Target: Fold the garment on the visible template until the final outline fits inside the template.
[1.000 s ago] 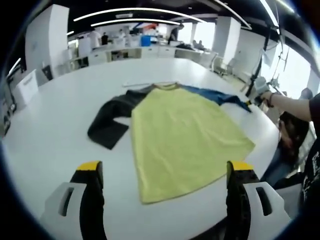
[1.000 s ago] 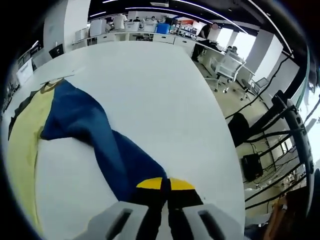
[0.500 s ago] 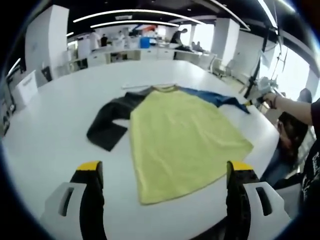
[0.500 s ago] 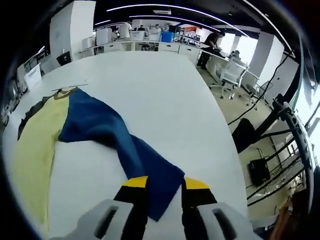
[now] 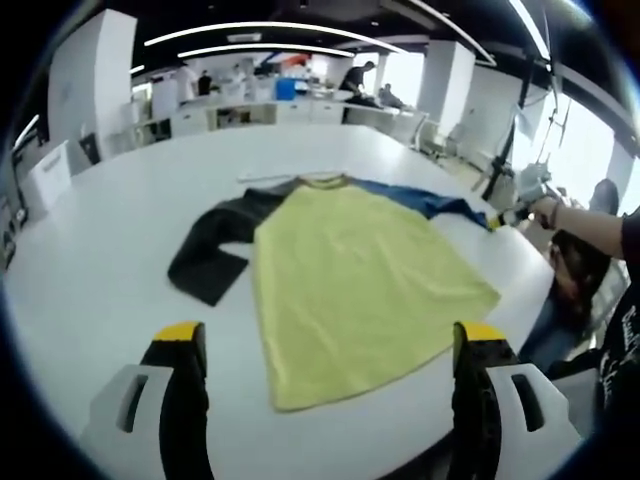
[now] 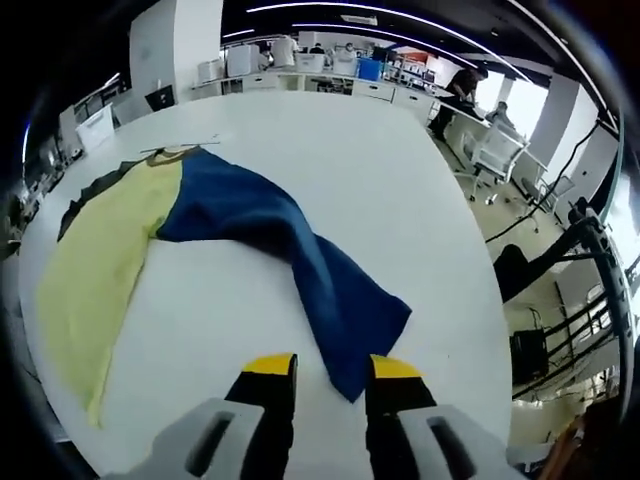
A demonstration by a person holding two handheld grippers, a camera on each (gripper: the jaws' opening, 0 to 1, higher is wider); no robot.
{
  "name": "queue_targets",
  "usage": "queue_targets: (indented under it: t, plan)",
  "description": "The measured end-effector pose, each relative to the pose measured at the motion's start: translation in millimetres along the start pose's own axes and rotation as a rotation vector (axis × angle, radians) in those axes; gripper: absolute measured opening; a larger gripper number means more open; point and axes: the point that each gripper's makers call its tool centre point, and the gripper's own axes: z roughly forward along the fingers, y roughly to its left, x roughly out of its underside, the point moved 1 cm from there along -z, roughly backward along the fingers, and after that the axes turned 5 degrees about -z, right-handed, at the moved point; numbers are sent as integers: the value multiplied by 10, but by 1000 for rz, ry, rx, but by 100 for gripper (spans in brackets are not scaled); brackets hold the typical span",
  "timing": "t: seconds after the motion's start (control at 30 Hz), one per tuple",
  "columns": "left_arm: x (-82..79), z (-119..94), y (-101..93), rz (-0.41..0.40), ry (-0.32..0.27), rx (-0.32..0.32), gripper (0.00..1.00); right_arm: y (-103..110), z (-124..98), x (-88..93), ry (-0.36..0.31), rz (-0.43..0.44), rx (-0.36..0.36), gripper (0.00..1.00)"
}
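Yellow-bodied garment (image 5: 350, 275) lies flat on the white table (image 5: 90, 270); left gripper (image 5: 325, 345) spread wide short of its hem, right gripper (image 6: 320, 372) parted at the blue sleeve (image 6: 330, 290) tip

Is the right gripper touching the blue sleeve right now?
Apart. In the right gripper view, the right gripper has its jaws open, and the blue sleeve ends just ahead of the yellow tips, with white table showing between them.
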Motion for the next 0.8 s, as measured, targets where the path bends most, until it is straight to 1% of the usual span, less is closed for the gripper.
queue_targets:
  t: [0.1,0.17,0.33,0.5,0.63,0.8]
  plan:
    - [-6,-5,-11,2,-6,10,99,-52,32,63,24,-34,21,18]
    - [-16,-9,-42,0,-10,22,99,-69,42,78,24,-50,27,13]
    - [-23,-6,-54,1,-11,26,97,-74,47,85,25,-44,21,7]
    - [-33,-16,-66,-1,-14,27,96,-91,71,112,32,-57,21,0]
    - [-36,-21,-66,0,-15,26,96,-96,64,126,35,-60,24,0]
    - [-34,-27,-61,0,-15,22,96,-95,-16,77,23,-73,23,0]
